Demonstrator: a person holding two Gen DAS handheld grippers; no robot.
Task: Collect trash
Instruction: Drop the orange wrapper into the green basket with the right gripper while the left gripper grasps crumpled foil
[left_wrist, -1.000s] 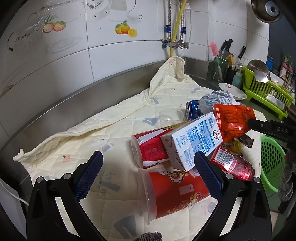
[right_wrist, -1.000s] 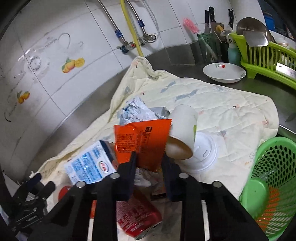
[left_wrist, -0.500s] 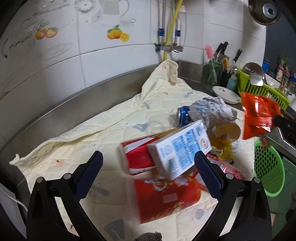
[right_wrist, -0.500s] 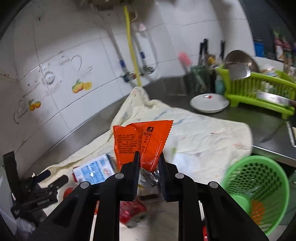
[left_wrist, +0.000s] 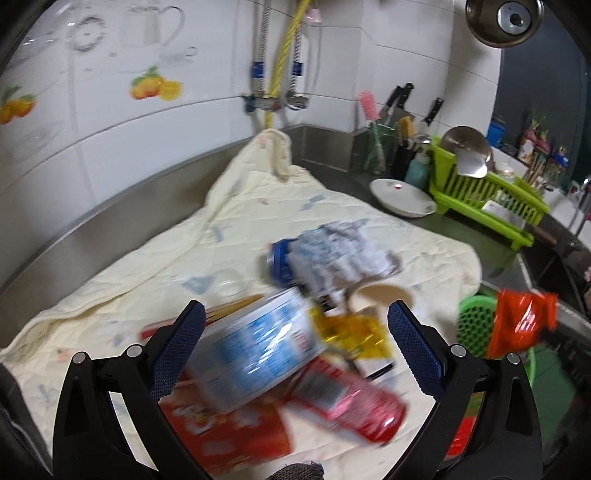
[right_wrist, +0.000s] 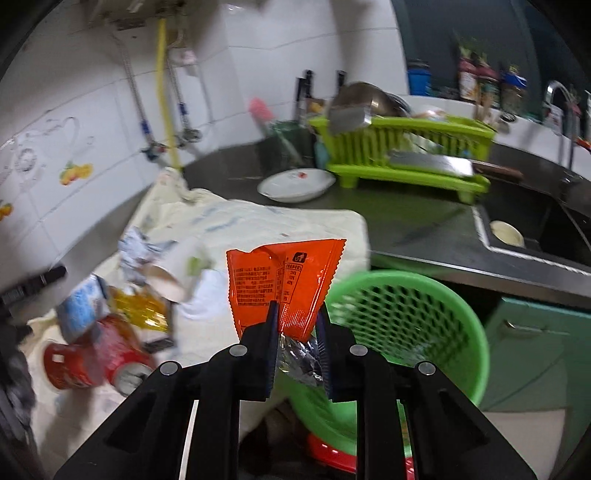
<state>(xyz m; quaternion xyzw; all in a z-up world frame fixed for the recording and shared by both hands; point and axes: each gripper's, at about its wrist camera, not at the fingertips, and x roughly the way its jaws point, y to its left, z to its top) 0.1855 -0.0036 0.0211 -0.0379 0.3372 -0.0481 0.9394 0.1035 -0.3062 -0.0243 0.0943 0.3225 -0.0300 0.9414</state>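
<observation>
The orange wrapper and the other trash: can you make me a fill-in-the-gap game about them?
1. The right tongs are shut on an orange ____.
2. The basket beside the wrapper is coloured ____.
3. The left tongs are open and hold ____.
4. The white plate sits beside the green dish ____.

Missing words: wrapper; green; nothing; rack

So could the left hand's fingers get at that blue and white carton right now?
Probably yes: the left gripper is open and empty, the carton lies on top of the pile between its fingers, nothing covering it.
</observation>
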